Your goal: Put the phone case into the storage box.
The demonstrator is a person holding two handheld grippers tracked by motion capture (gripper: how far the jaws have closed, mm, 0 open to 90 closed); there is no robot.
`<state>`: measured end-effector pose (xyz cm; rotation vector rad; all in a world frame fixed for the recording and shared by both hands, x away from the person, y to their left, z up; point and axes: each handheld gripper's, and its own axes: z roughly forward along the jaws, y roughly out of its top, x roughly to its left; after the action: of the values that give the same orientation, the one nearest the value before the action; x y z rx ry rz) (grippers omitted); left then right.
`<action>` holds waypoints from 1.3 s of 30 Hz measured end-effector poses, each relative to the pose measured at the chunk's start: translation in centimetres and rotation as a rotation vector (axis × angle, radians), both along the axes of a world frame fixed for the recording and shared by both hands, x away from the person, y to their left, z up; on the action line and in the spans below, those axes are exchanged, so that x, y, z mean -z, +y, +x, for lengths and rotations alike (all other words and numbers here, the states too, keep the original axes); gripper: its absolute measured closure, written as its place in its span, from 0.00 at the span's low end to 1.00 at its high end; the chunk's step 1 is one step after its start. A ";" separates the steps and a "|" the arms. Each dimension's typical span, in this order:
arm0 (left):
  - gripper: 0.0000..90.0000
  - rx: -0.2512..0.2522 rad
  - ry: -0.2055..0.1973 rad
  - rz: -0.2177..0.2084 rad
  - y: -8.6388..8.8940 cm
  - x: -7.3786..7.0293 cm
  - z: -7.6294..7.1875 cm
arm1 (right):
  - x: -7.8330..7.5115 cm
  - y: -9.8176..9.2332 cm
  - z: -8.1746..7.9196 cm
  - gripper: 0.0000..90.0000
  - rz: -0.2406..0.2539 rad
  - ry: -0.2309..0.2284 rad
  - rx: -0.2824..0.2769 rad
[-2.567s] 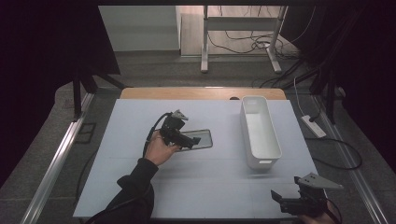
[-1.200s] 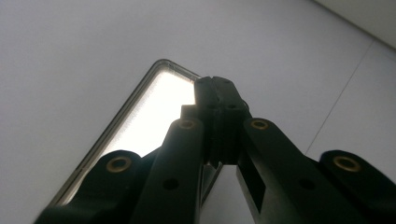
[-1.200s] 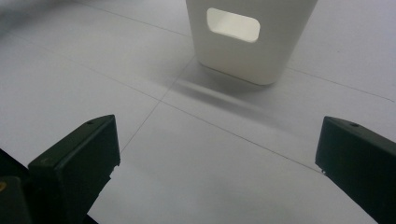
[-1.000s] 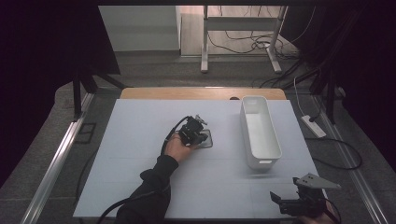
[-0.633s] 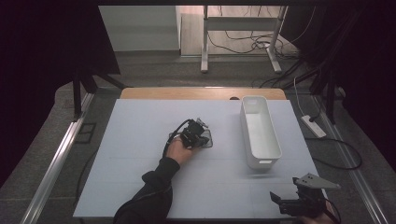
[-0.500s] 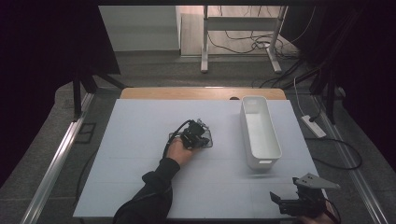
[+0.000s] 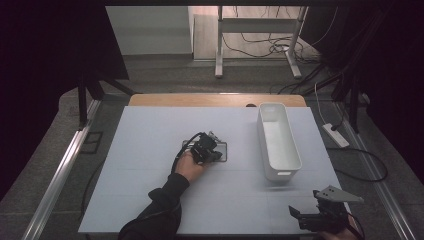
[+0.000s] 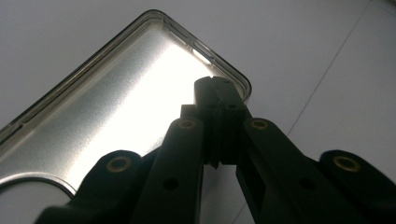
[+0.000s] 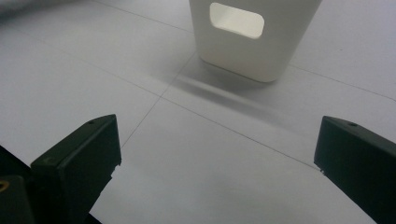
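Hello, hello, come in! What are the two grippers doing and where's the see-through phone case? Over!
Left gripper shut, tips at the clear phone case's edge, table centre. Right gripper open, idle near the white bin. Nothing in the way.

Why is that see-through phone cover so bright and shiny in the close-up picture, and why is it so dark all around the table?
Left gripper view: light glares white off the phone cover, washing out its middle; the shut left gripper is a dark, slightly blurry shape. High view: the lit table is ringed by dark. Right gripper view: the white bin casts a soft shadow.
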<state>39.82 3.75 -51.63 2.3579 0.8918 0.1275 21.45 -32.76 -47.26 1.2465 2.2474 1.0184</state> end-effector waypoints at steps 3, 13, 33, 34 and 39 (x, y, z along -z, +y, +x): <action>0.99 0.007 -0.005 0.001 0.2 0.0 -0.4 | 0.0 0.0 0.0 0.00 -0.001 0.001 0.000; 0.99 0.017 -0.005 -0.001 1.3 0.1 -2.1 | 0.0 0.0 0.0 0.01 -0.004 0.002 -0.001; 0.99 -0.032 0.006 0.031 6.0 0.4 -4.3 | 0.0 0.0 0.1 0.01 -0.005 0.001 0.000; 0.99 -0.039 0.008 0.031 6.4 0.4 -4.4 | 0.0 0.1 0.1 0.01 -0.004 0.002 0.000; 0.99 -0.057 0.012 0.035 7.5 0.4 -4.7 | 0.0 0.1 0.1 0.01 -0.006 0.001 0.001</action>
<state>35.13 11.21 -52.07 2.3691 0.9701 0.1535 21.53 -32.68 -47.28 1.2457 2.2486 1.0105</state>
